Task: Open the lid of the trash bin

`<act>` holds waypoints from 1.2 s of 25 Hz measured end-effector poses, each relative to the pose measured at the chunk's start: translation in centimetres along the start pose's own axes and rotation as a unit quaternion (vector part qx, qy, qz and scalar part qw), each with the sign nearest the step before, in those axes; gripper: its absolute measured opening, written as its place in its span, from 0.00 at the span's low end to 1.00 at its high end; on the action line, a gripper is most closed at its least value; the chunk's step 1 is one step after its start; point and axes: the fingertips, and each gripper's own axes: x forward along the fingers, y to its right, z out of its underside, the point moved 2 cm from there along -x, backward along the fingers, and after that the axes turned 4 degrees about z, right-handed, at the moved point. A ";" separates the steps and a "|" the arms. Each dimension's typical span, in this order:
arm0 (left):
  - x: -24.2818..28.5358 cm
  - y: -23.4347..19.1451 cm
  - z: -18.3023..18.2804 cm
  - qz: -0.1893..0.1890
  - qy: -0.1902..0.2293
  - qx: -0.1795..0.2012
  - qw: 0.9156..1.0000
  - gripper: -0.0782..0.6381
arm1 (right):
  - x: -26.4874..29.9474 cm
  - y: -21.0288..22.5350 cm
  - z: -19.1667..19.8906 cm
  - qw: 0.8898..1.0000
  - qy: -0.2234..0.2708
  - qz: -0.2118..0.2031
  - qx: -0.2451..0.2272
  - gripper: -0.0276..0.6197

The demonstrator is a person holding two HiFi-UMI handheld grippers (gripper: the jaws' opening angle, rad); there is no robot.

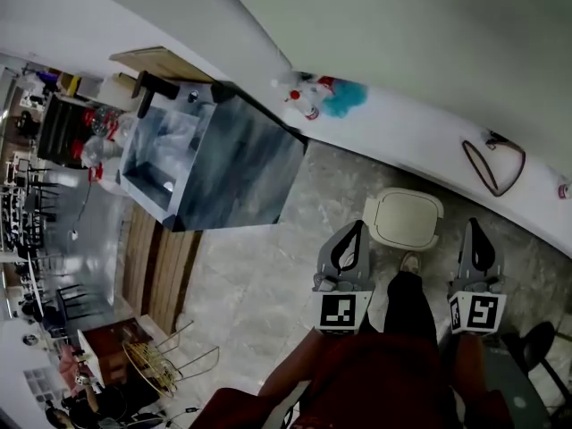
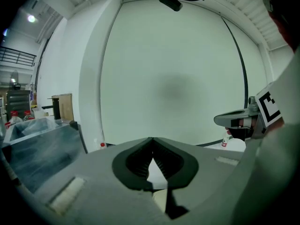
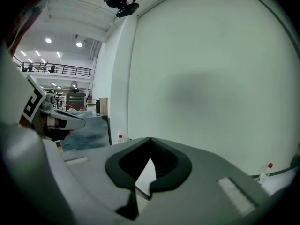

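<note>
**Trash bin** (image 1: 404,218): cream, stands on the grey floor (image 1: 259,275) near the wall (image 1: 429,52). Lid is down, flat on the body. In head view it lies betw. the two grippers, just ahead of the person's shoe (image 1: 409,263).

**L gripper** (image 1: 357,231): jaws fully closed, tips meeting, nothing betw. them. In head view its tip is beside the bin's left edge; contact can't be judged.

**R gripper** (image 1: 472,231): jaws also closed tip to tip, empty. It sits to the right of the bin, apart from it.

Both gripper views look at the plain wall.

**Surroundings:** grey table (image 1: 237,172) to the left of the bin, well apart. Red-capped bottles (image 1: 304,96) and a dark cable loop (image 1: 492,164) are at the wall.
</note>
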 end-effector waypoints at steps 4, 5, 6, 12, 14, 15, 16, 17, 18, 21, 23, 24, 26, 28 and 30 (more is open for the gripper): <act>0.1 1.3 3.4 -0.003 -0.032 -0.010 0.999 0.12 | 0.2 0.3 4.2 0.999 -0.032 -0.010 0.015 0.05; 0.1 1.7 4.3 -0.002 -0.043 -0.017 0.999 0.12 | 0.2 0.4 5.4 0.999 -0.043 -0.011 0.020 0.05; 0.1 2.2 5.3 -0.002 -0.055 -0.024 0.998 0.12 | 0.3 0.6 6.6 0.998 -0.055 -0.010 0.026 0.05; 0.6 4.5 11.0 0.008 -0.121 -0.041 0.992 0.12 | 0.6 1.5 13.9 0.991 -0.124 -0.013 0.054 0.10; 0.7 5.2 12.9 0.012 -0.141 -0.047 0.989 0.12 | 0.7 1.8 16.5 0.987 -0.147 -0.012 0.063 0.13; 0.7 5.5 13.8 0.013 -0.152 -0.051 0.987 0.12 | 0.7 1.9 17.7 0.985 -0.158 -0.012 0.067 0.15; 0.7 5.8 14.8 0.013 -0.161 -0.054 0.985 0.12 | 0.7 2.0 19.0 0.983 -0.170 -0.013 0.071 0.16; 0.8 6.0 15.6 0.013 -0.170 -0.058 0.984 0.12 | 0.8 2.1 20.2 0.981 -0.180 -0.013 0.075 0.17; 1.0 6.2 16.5 0.012 -0.178 -0.062 0.982 0.12 | 1.0 2.2 21.5 0.978 -0.191 -0.014 0.078 0.18; 1.4 6.6 18.9 0.012 -0.202 -0.071 0.977 0.12 | 1.7 2.4 25.2 0.971 -0.225 -0.021 0.076 0.19; 1.6 7.0 20.5 0.010 -0.219 -0.077 0.973 0.12 | 1.9 2.5 27.6 0.966 -0.248 -0.028 0.074 0.19; 1.7 7.1 21.3 0.008 -0.227 -0.081 0.970 0.12 | 2.0 2.4 28.7 0.963 -0.258 -0.032 0.073 0.19; 1.9 7.4 22.9 0.004 -0.245 -0.089 0.965 0.12 | 2.2 2.4 31.0 0.957 -0.278 -0.038 0.073 0.21; 2.2 7.6 24.7 0.002 -0.267 -0.096 0.959 0.12 | 2.5 2.3 33.4 0.950 -0.299 -0.045 0.073 0.22; 2.3 7.9 26.8 0.004 -0.296 -0.101 0.950 0.12 | 2.9 2.2 35.6 0.943 -0.319 -0.051 0.075 0.23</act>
